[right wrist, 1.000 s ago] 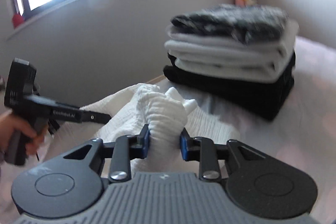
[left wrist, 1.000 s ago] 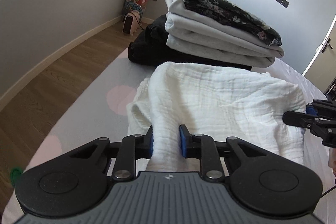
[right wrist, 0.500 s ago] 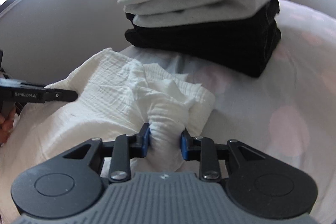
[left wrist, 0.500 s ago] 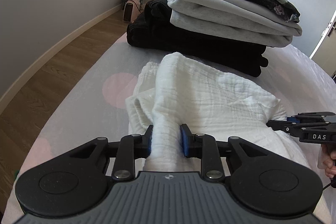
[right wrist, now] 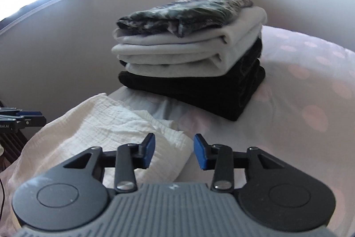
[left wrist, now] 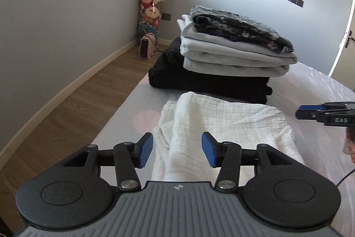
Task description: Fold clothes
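Lying folded on the bed, the white cloth, just near the pile of folded clothes on the far side. Hanging wide open and holding nothing, left gripper and right gripper, both just over the cloth's near edge. Running left to right, its long side, with neither gripper closer.

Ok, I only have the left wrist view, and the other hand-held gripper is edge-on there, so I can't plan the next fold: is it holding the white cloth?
Observer: No. The right hand-held gripper is open, with nothing between its pads.
Operator: Where is it over the cloth?
Observer: Above the near right corner of the white cloth. There the folded layers show as separate edges, the top one set back from the one beneath.
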`<action>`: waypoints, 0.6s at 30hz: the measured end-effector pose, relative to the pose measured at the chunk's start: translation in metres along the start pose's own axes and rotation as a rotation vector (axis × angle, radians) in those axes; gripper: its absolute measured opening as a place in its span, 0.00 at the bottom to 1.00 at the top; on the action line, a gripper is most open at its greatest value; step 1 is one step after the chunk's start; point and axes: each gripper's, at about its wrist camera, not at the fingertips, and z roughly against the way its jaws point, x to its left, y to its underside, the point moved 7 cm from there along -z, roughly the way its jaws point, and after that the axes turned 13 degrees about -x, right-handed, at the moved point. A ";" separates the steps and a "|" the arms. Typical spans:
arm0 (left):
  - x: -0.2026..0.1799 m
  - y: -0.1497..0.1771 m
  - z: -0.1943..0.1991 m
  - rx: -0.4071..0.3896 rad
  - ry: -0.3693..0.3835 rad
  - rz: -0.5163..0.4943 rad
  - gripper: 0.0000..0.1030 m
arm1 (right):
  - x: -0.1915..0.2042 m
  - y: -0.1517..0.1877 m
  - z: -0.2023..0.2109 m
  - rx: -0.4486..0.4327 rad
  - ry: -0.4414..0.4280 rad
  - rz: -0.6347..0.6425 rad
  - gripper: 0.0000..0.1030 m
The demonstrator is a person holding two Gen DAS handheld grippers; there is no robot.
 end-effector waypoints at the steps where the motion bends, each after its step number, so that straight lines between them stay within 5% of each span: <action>1: -0.003 0.000 0.006 0.001 0.016 -0.004 0.55 | 0.009 0.001 -0.001 -0.002 -0.020 0.033 0.38; 9: -0.007 0.036 0.006 0.062 -0.005 -0.013 0.50 | 0.027 0.044 -0.036 0.113 -0.003 0.071 0.40; 13: -0.005 0.031 0.013 0.018 -0.009 -0.014 0.49 | 0.027 0.031 -0.012 0.043 -0.007 0.033 0.40; 18: -0.025 0.025 0.020 -0.037 0.048 -0.064 0.49 | 0.052 0.022 0.039 -0.030 -0.124 0.097 0.42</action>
